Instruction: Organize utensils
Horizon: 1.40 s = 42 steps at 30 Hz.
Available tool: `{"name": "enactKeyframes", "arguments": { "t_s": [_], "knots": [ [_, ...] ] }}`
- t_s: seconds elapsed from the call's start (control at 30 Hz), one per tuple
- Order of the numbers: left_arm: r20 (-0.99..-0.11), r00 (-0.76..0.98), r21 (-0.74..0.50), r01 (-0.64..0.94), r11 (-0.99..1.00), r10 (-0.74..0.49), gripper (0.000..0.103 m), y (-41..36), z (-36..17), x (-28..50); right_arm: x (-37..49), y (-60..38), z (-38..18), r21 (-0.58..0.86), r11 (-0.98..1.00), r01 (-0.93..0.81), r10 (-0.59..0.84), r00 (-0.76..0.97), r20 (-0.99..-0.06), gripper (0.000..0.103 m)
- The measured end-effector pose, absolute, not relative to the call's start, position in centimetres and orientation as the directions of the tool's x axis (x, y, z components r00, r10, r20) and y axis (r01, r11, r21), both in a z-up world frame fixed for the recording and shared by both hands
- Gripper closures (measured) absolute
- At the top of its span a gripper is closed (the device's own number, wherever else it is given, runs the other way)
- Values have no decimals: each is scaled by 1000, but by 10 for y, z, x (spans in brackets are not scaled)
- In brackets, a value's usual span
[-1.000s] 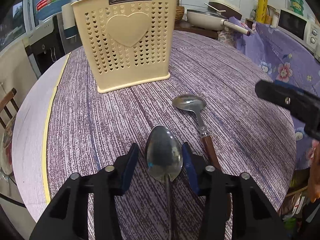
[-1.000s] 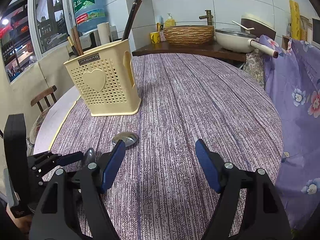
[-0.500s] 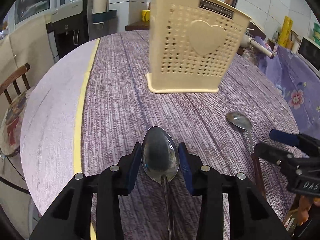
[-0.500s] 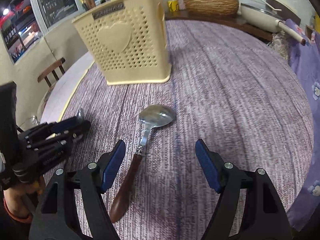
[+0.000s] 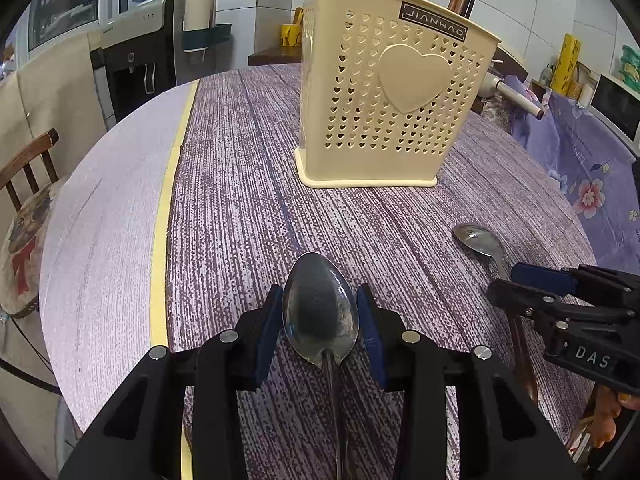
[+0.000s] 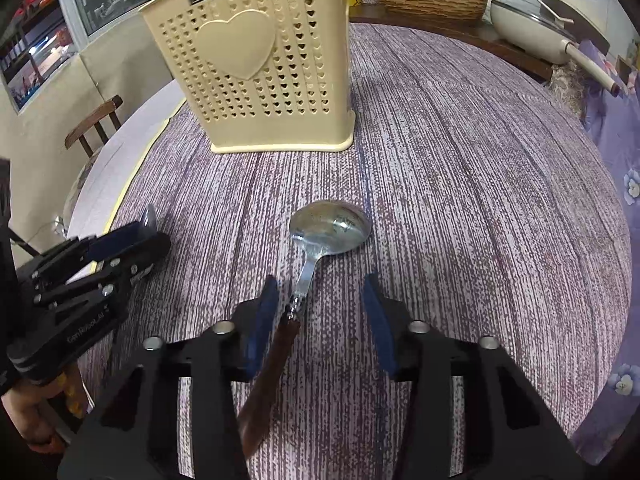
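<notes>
Closing my right tool [image 6: 318, 312] around the wooden-handled spoon [image 6: 320, 240] (pads not yet touching), I kept my left tool [image 5: 320, 322] gripping the steel spoon [image 5: 320, 320], both bound for the holder [image 6: 256, 64].

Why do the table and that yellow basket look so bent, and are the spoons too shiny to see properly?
Left wrist view: the fisheye lens bows the table edge and tilts the basket; dark corners; the held spoon reflects dully. Right wrist view: same curving; glare patches on the wooden-handled spoon, still sharp.
</notes>
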<state>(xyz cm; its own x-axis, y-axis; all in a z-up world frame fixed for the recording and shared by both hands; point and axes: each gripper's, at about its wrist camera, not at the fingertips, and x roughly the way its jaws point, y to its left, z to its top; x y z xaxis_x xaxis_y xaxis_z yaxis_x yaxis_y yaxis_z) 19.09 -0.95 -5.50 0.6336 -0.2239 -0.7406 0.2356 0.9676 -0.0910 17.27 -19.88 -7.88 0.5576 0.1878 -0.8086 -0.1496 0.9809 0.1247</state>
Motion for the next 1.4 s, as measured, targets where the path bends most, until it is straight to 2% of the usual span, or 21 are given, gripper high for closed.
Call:
{"name": "enactKeyframes", "arguments": {
  "t_s": [0.07, 0.17, 0.33, 0.4, 0.43, 0.53, 0.63, 0.7, 0.73, 0.77, 0.8, 0.83, 0.87, 1.03, 1.1, 1.13, 1.17, 1.2, 1.3, 1.37, 1.4],
  "knots": [
    [-740, 634, -90, 234, 968, -222, 65, -10, -55, 191, 170, -198, -79, 134, 977, -164, 204, 560, -803, 82],
    [-740, 634, -92, 234, 968, -224, 65, -10, -55, 190, 169, -199, -77, 150, 973, -172, 223, 566, -794, 91],
    [-739, 635, -95, 233, 968, -225, 65, -11, -55, 191, 170, -214, -71, 407, 884, -228, 463, 537, -705, 94],
    [-739, 635, -93, 236, 967, -226, 65, -10, -55, 190, 173, -221, -71, 440, 874, -207, 478, 533, -699, 95],
    [-739, 634, -95, 237, 967, -228, 65, -9, -55, 190, 171, -224, -69, 392, 900, -187, 425, 567, -706, 102],
    [-737, 635, -98, 234, 967, -229, 65, -8, -55, 190, 162, -222, -55, 179, 972, -149, 233, 663, -711, 102],
    [-738, 636, -96, 233, 968, -226, 65, -9, -55, 190, 165, -223, -54, 215, 960, -180, 280, 633, -722, 102],
    [-737, 636, -101, 231, 968, -229, 65, -9, -55, 190, 165, -224, -54, 217, 962, -165, 271, 648, -711, 96],
    [-737, 636, -102, 231, 967, -230, 65, -8, -55, 191, 165, -224, -55, 213, 965, -156, 263, 650, -713, 74],
    [-737, 636, -101, 232, 968, -229, 65, -8, -55, 191, 163, -225, -55, 214, 965, -153, 261, 651, -713, 42],
    [-737, 636, -100, 231, 968, -228, 65, -8, -55, 191, 159, -224, -54, 217, 963, -161, 268, 658, -703, 36],
    [-737, 636, -100, 232, 968, -228, 65, -7, -55, 191, 156, -219, -54, 202, 965, -168, 263, 663, -701, 37],
    [-737, 636, -99, 232, 968, -228, 65, -7, -55, 191, 153, -211, -55, 143, 975, -170, 220, 665, -714, 43],
    [-737, 633, -115, 231, 966, -239, 65, -6, -55, 191, 135, -167, -80, -211, 956, -204, -16, 682, -731, 65],
    [-736, 630, -126, 231, 965, -247, 65, -5, -55, 192, 134, -161, -84, -258, 943, -208, -46, 688, -725, 70],
    [-736, 630, -127, 231, 965, -248, 65, -4, -55, 192, 131, -158, -85, -285, 935, -211, -58, 702, -710, 74],
    [-736, 630, -128, 232, 964, -249, 65, -4, -55, 192, 132, -156, -87, -320, 925, -205, -87, 706, -703, 86],
    [-736, 630, -126, 232, 964, -248, 65, -4, -55, 192, 134, -155, -88, -325, 923, -206, -91, 703, -705, 91],
    [-735, 630, -128, 235, 964, -251, 65, -2, -55, 192, 138, -162, -87, -285, 939, -193, -72, 698, -713, 92],
    [-734, 630, -129, 237, 963, -253, 65, -2, -55, 192, 145, -180, -81, -115, 972, -204, 51, 666, -744, 92],
    [-734, 630, -128, 238, 963, -254, 65, -2, -55, 192, 150, -192, -79, 24, 978, -206, 152, 634, -758, 92]
  ]
}}
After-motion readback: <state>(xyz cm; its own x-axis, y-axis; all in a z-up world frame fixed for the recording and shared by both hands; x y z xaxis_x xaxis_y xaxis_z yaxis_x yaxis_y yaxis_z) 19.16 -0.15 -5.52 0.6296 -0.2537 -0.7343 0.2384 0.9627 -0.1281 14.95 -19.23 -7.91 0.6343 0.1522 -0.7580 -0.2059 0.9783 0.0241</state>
